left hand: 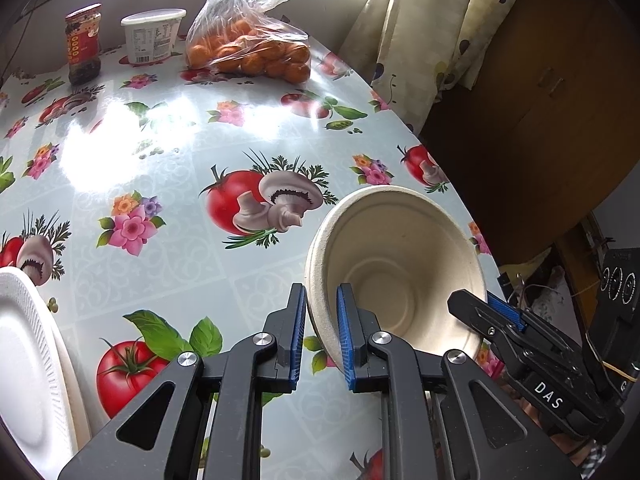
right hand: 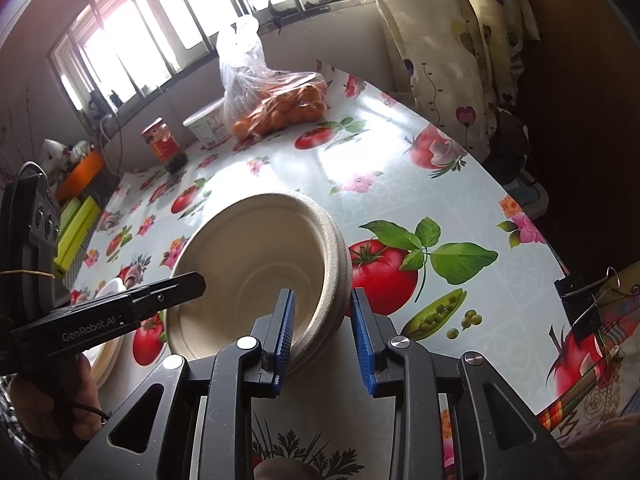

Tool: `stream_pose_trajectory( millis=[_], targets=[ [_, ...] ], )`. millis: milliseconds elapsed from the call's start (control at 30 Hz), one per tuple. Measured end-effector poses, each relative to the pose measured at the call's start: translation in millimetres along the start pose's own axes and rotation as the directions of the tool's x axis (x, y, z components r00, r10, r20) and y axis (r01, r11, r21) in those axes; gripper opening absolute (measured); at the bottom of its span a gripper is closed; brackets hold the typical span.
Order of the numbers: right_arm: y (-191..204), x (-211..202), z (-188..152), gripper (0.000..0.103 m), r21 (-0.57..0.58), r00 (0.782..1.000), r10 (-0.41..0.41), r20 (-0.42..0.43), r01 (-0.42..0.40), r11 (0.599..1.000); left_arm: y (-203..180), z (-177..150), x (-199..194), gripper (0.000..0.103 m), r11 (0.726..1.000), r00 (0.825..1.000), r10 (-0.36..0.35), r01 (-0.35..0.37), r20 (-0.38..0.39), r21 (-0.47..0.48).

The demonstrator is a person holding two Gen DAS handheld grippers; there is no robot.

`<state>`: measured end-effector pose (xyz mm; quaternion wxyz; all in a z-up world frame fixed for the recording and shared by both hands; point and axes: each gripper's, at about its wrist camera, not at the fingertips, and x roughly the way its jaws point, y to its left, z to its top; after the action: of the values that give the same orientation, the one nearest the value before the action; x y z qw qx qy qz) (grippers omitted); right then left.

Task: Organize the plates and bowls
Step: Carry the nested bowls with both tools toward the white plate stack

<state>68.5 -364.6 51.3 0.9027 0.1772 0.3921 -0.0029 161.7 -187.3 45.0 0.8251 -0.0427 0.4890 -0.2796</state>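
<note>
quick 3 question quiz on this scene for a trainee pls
1. True or false: the left gripper is shut on the bowl.
2. What is in the bag? A orange fruit; B eggs; C bread.
3. Fill in: in the left wrist view, the plate lies to the bowl's ____.

Key: 1 true; 2 A; 3 left.

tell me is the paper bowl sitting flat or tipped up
Tipped up: the paper bowl leans with its opening facing the cameras, its rim pinched by both sets of jaws. It looks empty.
</note>
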Motion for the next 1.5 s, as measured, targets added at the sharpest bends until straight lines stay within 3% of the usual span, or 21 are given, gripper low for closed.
stream_pose_trajectory(
  millis=[800, 1500],
  targets=[
    [37.8, -11.8, 3.0, 0.028, -0.078, 0.999, 0.05, 0.013, -0.049, 0.996, 17.2, -7.3, -39.6, 0.017, 0.998, 0.997, 0.039, -0.036, 0.062, -0.052],
    [95.9, -0.5, 0.8, 0.028, -0.181, 0.991, 0.133, -0.027, -0.136, 0.974, 58.8, -23.5, -81.7, 0.017, 0.983, 0.984, 0.13, -0.111, 0.119, -0.149]
  ],
)
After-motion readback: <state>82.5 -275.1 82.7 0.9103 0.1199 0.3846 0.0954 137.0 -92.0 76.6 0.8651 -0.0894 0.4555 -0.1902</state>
